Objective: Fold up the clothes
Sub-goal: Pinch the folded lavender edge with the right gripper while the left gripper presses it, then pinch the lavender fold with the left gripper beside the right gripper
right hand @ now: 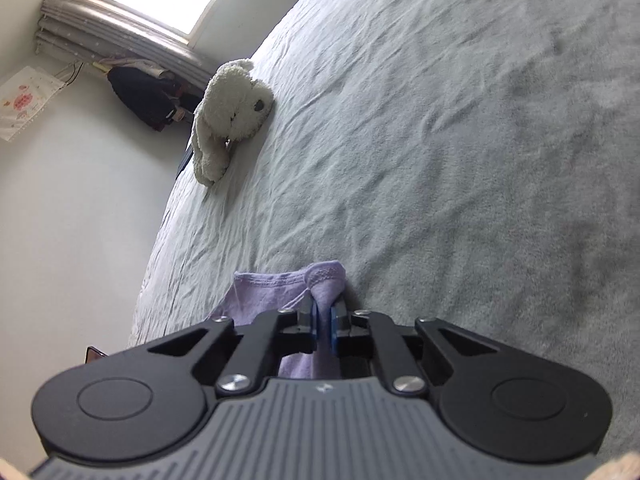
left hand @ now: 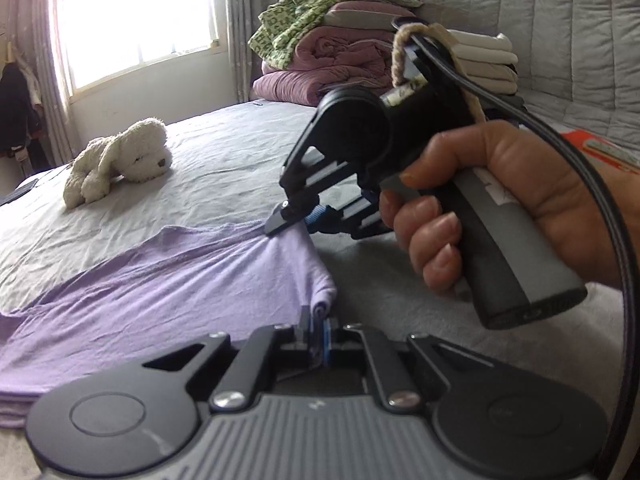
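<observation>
The lilac garment [left hand: 152,280] lies spread on the bed [left hand: 208,160], its near and left parts cut off by the frame. The left hand-held gripper [left hand: 316,320] is pressed together on a rolled edge of it, just ahead of the camera. The right hand-held gripper [left hand: 288,216], held in a hand [left hand: 480,208], pinches another bunched corner; in its own view [right hand: 322,320] the cloth hides behind the fingers. A white plush dog [left hand: 120,160] lies well apart, and folded bedding [left hand: 340,52] is stacked beyond.
</observation>
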Demonstrator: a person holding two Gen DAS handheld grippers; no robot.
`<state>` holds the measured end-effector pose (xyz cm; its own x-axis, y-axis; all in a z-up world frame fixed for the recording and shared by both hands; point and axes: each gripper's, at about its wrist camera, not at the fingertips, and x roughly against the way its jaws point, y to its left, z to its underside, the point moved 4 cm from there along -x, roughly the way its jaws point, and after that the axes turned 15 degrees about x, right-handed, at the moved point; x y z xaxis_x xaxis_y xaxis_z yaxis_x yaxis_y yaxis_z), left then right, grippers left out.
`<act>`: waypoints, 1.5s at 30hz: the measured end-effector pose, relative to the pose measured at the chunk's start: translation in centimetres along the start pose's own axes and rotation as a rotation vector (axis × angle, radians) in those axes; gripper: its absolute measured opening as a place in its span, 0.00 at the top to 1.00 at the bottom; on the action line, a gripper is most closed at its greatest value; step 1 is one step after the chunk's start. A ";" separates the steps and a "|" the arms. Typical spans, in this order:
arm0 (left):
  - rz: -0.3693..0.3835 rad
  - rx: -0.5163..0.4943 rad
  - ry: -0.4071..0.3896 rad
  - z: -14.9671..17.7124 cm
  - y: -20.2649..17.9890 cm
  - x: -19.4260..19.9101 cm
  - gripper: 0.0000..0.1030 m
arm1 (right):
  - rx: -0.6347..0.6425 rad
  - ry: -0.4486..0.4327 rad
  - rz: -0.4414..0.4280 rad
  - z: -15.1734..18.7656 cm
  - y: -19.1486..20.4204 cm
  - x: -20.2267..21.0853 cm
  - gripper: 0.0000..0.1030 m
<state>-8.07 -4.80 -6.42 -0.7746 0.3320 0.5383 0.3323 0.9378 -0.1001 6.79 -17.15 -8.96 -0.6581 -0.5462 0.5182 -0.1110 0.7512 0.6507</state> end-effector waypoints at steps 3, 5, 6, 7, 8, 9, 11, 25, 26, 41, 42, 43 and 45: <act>0.008 0.031 -0.022 -0.5 -1.3 0.5 0.97 | 0.004 -0.017 0.004 -0.4 -0.7 1.9 0.93; 0.024 0.047 -0.029 -0.7 -2.5 0.8 0.97 | 0.001 -0.029 0.011 -0.6 -1.5 3.5 0.93; 0.032 0.054 -0.032 -0.9 -3.1 0.8 0.97 | -0.001 -0.035 0.015 -0.8 -1.9 4.3 0.93; 0.043 0.060 -0.036 -1.1 -3.9 0.9 0.97 | -0.003 -0.041 0.019 -0.9 -2.3 5.1 0.93; 0.057 0.069 -0.036 -1.2 -4.6 0.9 0.97 | -0.005 -0.047 0.022 -1.0 -2.7 6.0 0.93; 0.071 0.079 -0.036 -1.3 -5.4 1.0 0.97 | -0.006 -0.053 0.026 -1.2 -3.1 6.8 0.93; 0.103 0.105 -0.030 -1.4 -7.0 1.0 0.97 | -0.019 -0.065 0.040 -1.3 -4.3 8.6 0.93; 0.230 0.201 0.022 0.7 -14.5 0.4 0.97 | -0.060 -0.110 0.118 -1.2 -9.7 17.0 0.92; 0.231 0.216 0.025 0.7 -14.3 0.5 0.97 | -0.058 -0.104 0.122 -1.3 -9.5 16.8 0.92; 0.178 0.455 -0.065 -2.2 -5.5 3.1 0.97 | 0.030 -0.060 0.145 -3.3 -1.7 12.4 0.92; 0.174 0.473 -0.071 -2.4 -4.9 3.3 0.97 | 0.037 -0.055 0.144 -3.3 -1.1 11.7 0.92; 0.168 0.500 -0.074 -2.3 -4.0 3.4 0.97 | 0.044 -0.050 0.142 -3.2 -0.6 11.1 0.92; 0.161 0.540 -0.081 -2.1 -2.4 3.5 0.97 | 0.057 -0.040 0.140 -3.1 0.5 10.0 0.92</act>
<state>-10.43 -6.10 -2.50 -0.7828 0.4616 0.4172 0.1438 0.7866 -0.6005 2.48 -23.36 -1.73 -0.6994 -0.4205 0.5780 -0.0579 0.8393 0.5406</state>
